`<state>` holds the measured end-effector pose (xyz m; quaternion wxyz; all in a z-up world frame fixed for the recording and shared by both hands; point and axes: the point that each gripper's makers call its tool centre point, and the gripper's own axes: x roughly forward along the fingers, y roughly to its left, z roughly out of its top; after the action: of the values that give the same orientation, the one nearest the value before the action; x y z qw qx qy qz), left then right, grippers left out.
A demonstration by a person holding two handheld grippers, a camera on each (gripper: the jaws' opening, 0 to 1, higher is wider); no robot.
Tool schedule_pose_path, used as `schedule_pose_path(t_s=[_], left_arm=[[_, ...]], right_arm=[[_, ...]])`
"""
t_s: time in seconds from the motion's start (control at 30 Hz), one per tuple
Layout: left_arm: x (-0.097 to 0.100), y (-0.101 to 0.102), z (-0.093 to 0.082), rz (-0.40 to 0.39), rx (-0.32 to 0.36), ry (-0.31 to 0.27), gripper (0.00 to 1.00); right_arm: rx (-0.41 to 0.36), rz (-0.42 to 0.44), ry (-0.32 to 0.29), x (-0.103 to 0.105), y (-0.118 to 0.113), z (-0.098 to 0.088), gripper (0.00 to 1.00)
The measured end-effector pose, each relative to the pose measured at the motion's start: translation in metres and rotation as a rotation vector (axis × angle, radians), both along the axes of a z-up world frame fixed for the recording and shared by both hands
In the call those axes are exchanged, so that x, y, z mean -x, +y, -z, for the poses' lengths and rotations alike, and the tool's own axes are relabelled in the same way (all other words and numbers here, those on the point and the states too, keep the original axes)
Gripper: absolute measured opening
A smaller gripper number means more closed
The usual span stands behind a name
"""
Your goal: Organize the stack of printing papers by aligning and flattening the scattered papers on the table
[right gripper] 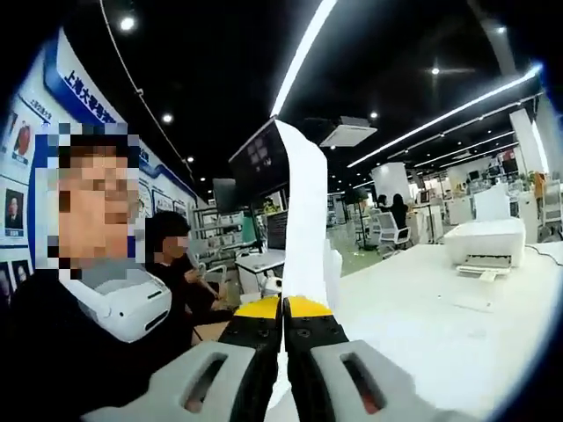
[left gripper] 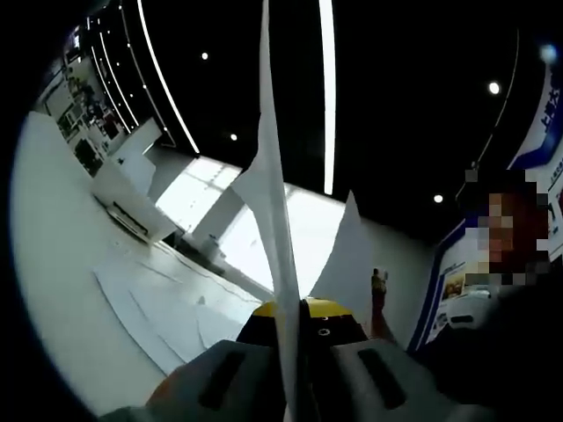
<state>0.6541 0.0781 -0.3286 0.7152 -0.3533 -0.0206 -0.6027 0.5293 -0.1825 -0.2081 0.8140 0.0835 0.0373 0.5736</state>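
In the left gripper view my left gripper (left gripper: 295,316) is shut on white printing paper (left gripper: 273,189), seen edge-on and rising steeply toward the ceiling. More loose sheets (left gripper: 163,294) lie spread on the white table (left gripper: 53,264) to the left. In the right gripper view my right gripper (right gripper: 283,309) is shut on a strip of white paper (right gripper: 305,220) that stands upright between its yellow-tipped jaws, above the white table (right gripper: 440,308).
A white printer (right gripper: 485,243) sits on the table at the right of the right gripper view; another white box (left gripper: 123,198) stands at the table's far side in the left gripper view. People sit close by (right gripper: 171,264). Office chairs and desks stand behind.
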Motion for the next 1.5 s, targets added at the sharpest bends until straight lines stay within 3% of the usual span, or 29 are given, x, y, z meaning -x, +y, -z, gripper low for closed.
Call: schedule_pose_path(t_s=[0.27, 0.47, 0.5, 0.77, 1.5], left_arm=[[0.002, -0.002, 0.0, -0.001, -0.001, 0.001, 0.05], [0.002, -0.002, 0.0, 0.0, 0.0, 0.003, 0.05], [0.001, -0.001, 0.0, 0.001, 0.001, 0.003, 0.05], [-0.001, 0.0, 0.001, 0.001, 0.001, 0.007, 0.05], [0.0, -0.004, 0.004, 0.02, -0.011, 0.009, 0.05]], right_arm=[[-0.005, -0.028, -0.01, 0.008, 0.002, -0.007, 0.0], [0.017, -0.058, 0.018, 0.008, 0.01, 0.001, 0.0], [0.04, -0.075, 0.04, 0.005, 0.015, 0.011, 0.0], [0.093, -0.149, 0.098, -0.003, 0.038, 0.03, 0.0], [0.14, -0.266, 0.195, -0.034, 0.084, 0.055, 0.0]])
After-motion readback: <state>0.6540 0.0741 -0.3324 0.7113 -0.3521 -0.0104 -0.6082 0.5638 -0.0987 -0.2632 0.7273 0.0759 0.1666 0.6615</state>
